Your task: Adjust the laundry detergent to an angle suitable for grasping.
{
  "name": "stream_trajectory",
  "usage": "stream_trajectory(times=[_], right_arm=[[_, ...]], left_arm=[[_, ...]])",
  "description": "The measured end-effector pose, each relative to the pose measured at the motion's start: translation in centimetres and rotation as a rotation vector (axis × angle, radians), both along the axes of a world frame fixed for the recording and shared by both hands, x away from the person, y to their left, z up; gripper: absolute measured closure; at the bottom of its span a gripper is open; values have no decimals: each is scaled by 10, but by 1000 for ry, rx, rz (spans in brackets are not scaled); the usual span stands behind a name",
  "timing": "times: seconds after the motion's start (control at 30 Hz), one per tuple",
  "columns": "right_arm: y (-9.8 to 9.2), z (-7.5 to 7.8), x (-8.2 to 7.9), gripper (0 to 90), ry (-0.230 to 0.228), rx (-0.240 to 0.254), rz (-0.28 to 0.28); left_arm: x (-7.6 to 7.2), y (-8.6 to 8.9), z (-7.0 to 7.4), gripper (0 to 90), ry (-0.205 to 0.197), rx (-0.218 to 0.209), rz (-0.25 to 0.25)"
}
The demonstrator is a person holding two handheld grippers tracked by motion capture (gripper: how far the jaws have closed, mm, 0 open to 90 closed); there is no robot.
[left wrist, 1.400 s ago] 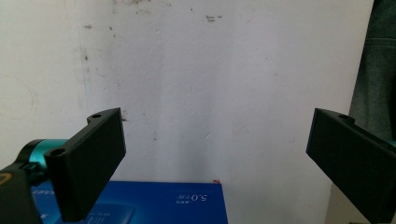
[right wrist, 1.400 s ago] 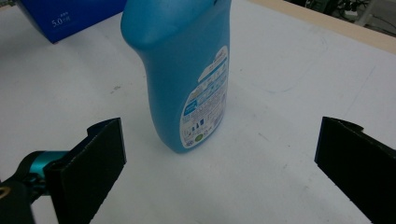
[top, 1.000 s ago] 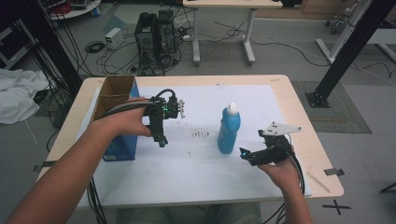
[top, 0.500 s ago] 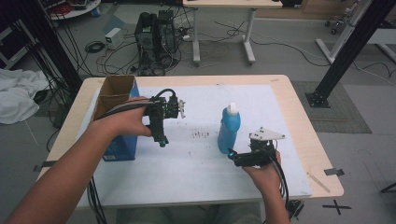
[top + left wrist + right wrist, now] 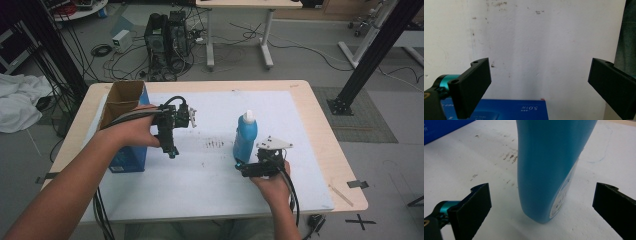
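Left of centre in the high view, my left gripper [image 5: 170, 150] points down over the white sheet [image 5: 210, 175], jaws spread wide, nothing between them, blue box [image 5: 127, 155] just beside it. Right of centre, my right gripper [image 5: 241, 167] sits at the base of the upright blue bottle [image 5: 245, 137], jaws wide apart either side of it, not touching.

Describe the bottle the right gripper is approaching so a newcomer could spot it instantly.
On the white sheet covering the wooden table, look right of centre. The blue bottle stands upright there, just ahead of the right gripper. Its white cap and tall curved body distinguish it from the open blue box.
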State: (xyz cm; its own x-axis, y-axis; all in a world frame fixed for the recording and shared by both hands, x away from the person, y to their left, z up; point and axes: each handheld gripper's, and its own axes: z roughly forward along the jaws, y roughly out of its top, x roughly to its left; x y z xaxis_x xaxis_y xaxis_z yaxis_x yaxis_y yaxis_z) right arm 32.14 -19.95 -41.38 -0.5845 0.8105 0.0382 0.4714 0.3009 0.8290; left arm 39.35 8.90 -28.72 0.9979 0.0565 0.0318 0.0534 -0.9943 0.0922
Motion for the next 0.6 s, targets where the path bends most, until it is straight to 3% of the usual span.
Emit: stream_trajectory(times=[0.37, 0.5, 0.6], right_arm=[[3, -5, -2, 9, 12, 1, 9], [1, -7, -4, 9, 26, 21, 26], [0, -10, -4, 9, 12, 37, 70]], left_arm=[[0, -1, -3, 45, 9, 4, -9], [-1, -2, -3, 45, 7, 0, -11], [-2, -2, -3, 45, 15, -8, -18]])
